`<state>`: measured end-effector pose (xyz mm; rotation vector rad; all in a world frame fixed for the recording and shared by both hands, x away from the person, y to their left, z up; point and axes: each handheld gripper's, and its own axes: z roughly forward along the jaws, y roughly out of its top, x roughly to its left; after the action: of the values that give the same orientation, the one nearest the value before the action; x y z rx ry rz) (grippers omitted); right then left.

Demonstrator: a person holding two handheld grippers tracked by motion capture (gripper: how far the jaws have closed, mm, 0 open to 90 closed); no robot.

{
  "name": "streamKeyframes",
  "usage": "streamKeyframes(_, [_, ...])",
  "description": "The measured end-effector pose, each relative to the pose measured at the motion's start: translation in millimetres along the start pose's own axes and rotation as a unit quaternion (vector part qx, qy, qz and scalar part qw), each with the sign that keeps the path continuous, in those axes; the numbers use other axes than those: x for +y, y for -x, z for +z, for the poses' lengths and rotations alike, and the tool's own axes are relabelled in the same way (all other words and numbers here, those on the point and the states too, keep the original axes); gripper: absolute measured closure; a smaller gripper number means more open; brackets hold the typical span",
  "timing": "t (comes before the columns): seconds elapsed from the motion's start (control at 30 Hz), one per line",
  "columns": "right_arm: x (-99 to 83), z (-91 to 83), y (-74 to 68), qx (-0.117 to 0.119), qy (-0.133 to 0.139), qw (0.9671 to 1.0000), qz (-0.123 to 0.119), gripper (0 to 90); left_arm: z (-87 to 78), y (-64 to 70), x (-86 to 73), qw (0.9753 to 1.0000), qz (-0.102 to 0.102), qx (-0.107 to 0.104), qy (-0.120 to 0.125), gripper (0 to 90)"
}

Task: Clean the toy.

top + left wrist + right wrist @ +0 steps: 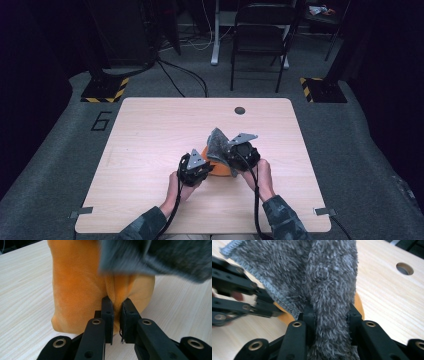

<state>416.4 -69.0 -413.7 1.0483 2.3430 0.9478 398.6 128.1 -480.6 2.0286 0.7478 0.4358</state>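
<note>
Shaggy grey cloth (329, 282) drapes over smooth orange cloth (80, 285).

A soft, smooth orange cloth (82, 287) with a velvety matt nap is pinched between the matt black plastic jaws. A shaggy, rough grey towel (324, 282) is held between the other jaws. Beneath both, pale matt wood-grain bench (22, 290) is seen.
</note>
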Motion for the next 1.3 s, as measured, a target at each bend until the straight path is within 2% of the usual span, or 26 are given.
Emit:
streamKeyframes(0.13, [-4.1,7.5,2.2,0.004,-0.001,0.9999,0.01,69.1,2.2,-2.6,-2.6,1.0,-0.004,-0.004,0.0,82.3])
streamKeyframes(0.2, [-4.4,7.4,2.7,0.002,-0.005,1.0,0.002,69.1,2.5,-2.2,-2.7,1.0,-0.002,-0.003,0.0,82.2])
streamKeyframes(0.4, [-6.0,8.2,6.2,-0.003,-0.016,0.9999,0.004,69.0,3.0,-3.7,-3.4,1.0,-0.005,-0.002,0.001,82.1])
streamKeyframes(0.53, [-8.3,9.9,11.2,-0.004,-0.021,0.9996,0.019,68.8,3.0,-5.3,-3.8,1.0,-0.007,-0.002,0.0,82.1])
streamKeyframes(0.83, [-13.7,13.2,21.7,-0.008,-0.034,0.9989,0.031,68.8,3.3,-6.7,-4.3,0.9999,-0.011,-0.001,0.002,82.2])
streamKeyframes(1.03, [-21.4,18.6,34.4,-0.013,-0.049,0.9976,0.048,68.8,3.2,-8.0,-4.5,0.9999,-0.012,-0.002,0.0,82.2])
streamKeyframes(1.13, [-26.1,22.6,39.5,-0.017,-0.061,0.996,0.062,68.8,3.5,-8.2,-4.9,0.9999,-0.015,-0.001,0.001,82.2])
streamKeyframes(1.3, [-34.4,30.0,49.2,-0.025,-0.077,0.9942,0.072,68.8,3.6,-8.4,-5.0,0.9999,-0.015,-0.002,0.001,82.2])
